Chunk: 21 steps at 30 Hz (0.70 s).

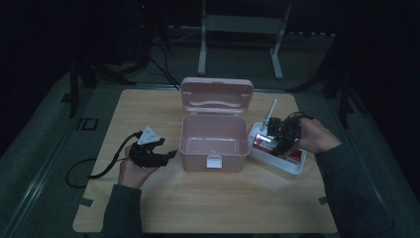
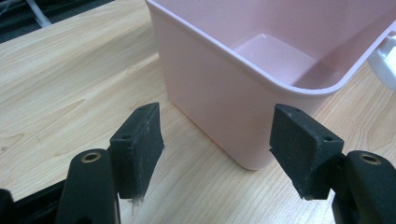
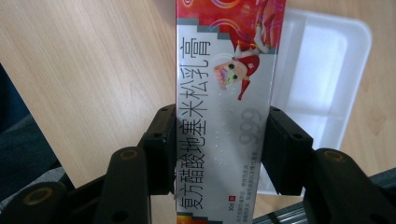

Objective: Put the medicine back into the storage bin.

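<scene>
Right gripper view | right gripper (image 3: pixel 219 154) clamps medicine carton (image 3: pixel 224 107) | above white tray (image 3: pixel 322 84)

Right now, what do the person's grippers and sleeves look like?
Both grippers are black, with blocky jaws on arms with brass-ringed holes. The left gripper carries a grey three-cornered plate and trails a black cable; the right gripper is dark too. Sleeves are dark grey-green.
</scene>
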### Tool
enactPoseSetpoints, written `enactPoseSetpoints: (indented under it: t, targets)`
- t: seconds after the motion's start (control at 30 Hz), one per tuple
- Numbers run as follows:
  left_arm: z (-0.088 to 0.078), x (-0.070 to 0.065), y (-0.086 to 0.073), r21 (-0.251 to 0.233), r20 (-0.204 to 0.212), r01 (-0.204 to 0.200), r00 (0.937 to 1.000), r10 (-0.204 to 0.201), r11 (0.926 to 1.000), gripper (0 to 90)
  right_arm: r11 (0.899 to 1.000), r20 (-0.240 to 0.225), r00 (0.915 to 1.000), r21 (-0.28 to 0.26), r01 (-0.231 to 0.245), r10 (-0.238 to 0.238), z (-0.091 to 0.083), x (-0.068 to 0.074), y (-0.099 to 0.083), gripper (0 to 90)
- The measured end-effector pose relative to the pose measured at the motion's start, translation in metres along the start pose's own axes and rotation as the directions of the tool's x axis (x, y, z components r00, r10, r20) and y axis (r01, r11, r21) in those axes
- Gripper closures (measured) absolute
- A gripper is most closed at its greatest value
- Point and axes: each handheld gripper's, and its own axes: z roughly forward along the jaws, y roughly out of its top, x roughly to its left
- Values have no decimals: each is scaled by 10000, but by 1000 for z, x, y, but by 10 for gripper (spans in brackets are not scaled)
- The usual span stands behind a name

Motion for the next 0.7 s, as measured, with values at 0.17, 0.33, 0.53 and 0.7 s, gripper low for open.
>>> enactPoseSetpoints:
  t: [0.17,0.33,0.53,0.7]
  targets:
    - [0,0,0,-72,13,31,10000,-30,10000,339,9994,-2,9994,-32,343,-343,-6,-2,18,515]
    - [-1,0,0,-97,29,29,10000,-28,9999,339,9973,-28,9973,-26,731,-731,-7,0,36,515]
    - [0,0,0,-93,55,47,10000,-46,9999,339,9909,-75,9909,-102,1344,-1345,-7,3,65,515]
    - [0,0,0,-98,69,45,10000,-45,9999,339,9821,-188,9819,-151,1880,-1883,-5,8,92,515]
